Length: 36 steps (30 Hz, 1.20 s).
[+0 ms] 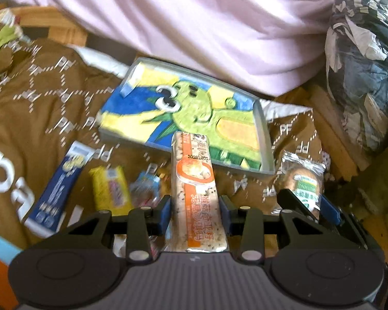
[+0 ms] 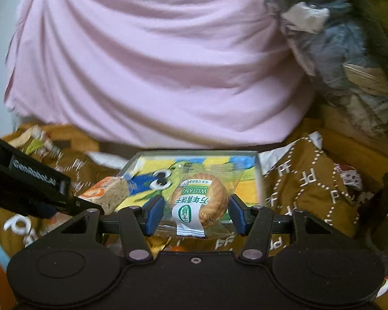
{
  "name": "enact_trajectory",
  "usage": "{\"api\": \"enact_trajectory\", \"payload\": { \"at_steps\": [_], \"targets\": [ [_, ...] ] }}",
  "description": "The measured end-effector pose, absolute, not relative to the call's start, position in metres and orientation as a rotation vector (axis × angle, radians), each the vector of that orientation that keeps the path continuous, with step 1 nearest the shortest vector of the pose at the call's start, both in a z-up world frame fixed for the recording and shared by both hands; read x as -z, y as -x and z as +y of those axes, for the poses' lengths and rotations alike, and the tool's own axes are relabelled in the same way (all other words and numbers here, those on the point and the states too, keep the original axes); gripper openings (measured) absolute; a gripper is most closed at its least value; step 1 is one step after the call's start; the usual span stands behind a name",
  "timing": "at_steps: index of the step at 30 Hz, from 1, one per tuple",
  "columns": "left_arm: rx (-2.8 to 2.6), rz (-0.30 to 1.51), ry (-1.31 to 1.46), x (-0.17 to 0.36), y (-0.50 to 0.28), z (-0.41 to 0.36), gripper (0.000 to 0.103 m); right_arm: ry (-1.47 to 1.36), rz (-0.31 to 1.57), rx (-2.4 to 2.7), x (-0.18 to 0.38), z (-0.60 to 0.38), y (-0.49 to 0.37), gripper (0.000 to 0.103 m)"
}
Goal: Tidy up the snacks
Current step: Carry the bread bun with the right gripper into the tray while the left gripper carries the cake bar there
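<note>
My left gripper (image 1: 195, 206) is shut on a long orange-and-white speckled snack bar (image 1: 194, 180), whose far end reaches over the near edge of the grey tray (image 1: 265, 139). The tray's floor shows a green cartoon creature. My right gripper (image 2: 196, 210) is shut on a round biscuit packet (image 2: 199, 201) with a green-and-white label, held just in front of the same tray (image 2: 258, 178). In the left wrist view the biscuit packet (image 1: 302, 178) and the right gripper (image 1: 310, 206) sit to the right of the bar. The left gripper (image 2: 72, 201) and the bar end (image 2: 111, 193) show in the right wrist view.
Loose snacks lie on the brown patterned cloth (image 1: 38, 103) left of the bar: a blue packet (image 1: 59, 188), a yellow packet (image 1: 110, 188) and a small blue-pink packet (image 1: 144, 188). A person's pink garment (image 1: 219, 25) hangs behind the tray. A plastic bag of clothes (image 1: 362, 64) stands right.
</note>
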<state>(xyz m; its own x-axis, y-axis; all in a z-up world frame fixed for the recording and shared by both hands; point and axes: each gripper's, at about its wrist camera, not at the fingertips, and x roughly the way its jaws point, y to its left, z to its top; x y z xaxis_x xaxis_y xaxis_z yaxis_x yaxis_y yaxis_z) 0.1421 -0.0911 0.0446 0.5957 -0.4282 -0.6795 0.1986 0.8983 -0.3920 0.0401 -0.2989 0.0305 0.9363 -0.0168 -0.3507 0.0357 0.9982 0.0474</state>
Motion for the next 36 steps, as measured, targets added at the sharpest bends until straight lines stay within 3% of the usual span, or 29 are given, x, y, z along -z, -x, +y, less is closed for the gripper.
{"api": "enact_trajectory", "payload": {
  "at_steps": [15,36],
  "targets": [
    [0.335,0.76,0.251,-0.06,-0.208,-0.15,0.043,-0.156,0.27,0.175,-0.037,-0.354,-0.097,0.056],
    [0.323,0.806,0.185,-0.005,-0.293,-0.183,0.043,-0.137,0.359,0.16,0.003,-0.358,-0.176,0.056]
  ]
}}
